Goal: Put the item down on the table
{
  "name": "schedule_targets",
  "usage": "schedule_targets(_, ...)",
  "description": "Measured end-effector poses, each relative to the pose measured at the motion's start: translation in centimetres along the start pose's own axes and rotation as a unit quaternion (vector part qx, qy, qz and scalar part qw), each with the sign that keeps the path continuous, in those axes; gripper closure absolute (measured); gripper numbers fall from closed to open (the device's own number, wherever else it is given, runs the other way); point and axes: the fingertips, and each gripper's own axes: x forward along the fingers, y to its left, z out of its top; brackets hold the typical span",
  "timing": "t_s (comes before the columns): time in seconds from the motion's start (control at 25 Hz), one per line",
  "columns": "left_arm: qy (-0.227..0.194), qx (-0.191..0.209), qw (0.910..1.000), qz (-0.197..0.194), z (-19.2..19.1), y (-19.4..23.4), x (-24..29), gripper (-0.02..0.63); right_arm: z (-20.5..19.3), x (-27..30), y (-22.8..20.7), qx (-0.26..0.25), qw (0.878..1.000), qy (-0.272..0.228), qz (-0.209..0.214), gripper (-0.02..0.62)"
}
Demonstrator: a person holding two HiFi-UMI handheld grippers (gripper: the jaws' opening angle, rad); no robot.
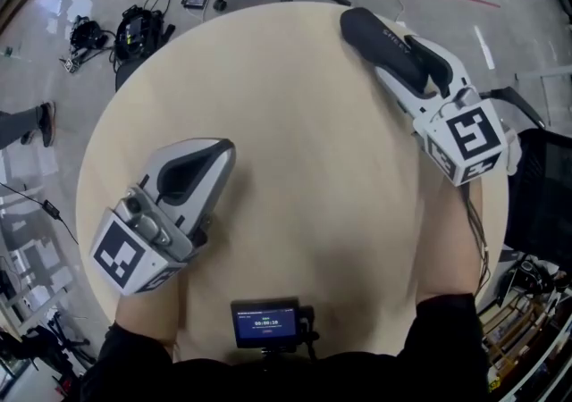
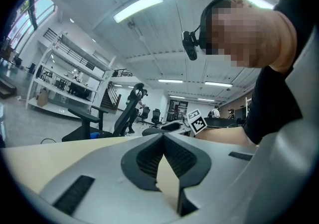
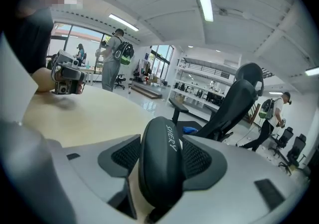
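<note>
1. the right claw (image 1: 411,65) is clenched on a black oblong hard case (image 1: 371,29), which juts past its tips.
2. the case is above the round beige table's (image 1: 295,150) far right.
3. the left claw (image 1: 219,157), near left, is closed and empty.

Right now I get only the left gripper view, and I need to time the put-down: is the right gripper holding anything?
Observer: Yes. The right gripper is shut on a black case with lettering along its side.
Operator: Where is it over the table?
Observer: The head view shows the case near the far right edge of the table. I cannot tell whether it touches.
Operator: Anything else on the table?
Observer: A small device with a lit screen, at the near edge.
</note>
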Motion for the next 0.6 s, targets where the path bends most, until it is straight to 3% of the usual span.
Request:
schedule_targets(0.28,0.010,0.014,0.9998,-0.004,-1.0,-0.2,0.3,0.604,-0.4,0.3,1.0,-0.053,0.998,0.012,-0.016,0.322)
schedule_targets(0.6,0.019,0.031,0.9993,-0.011,-1.5,-1.3,0.1,0.604,0.1,-0.5,2.9,-0.051,0.999,0.013,-0.009,0.321)
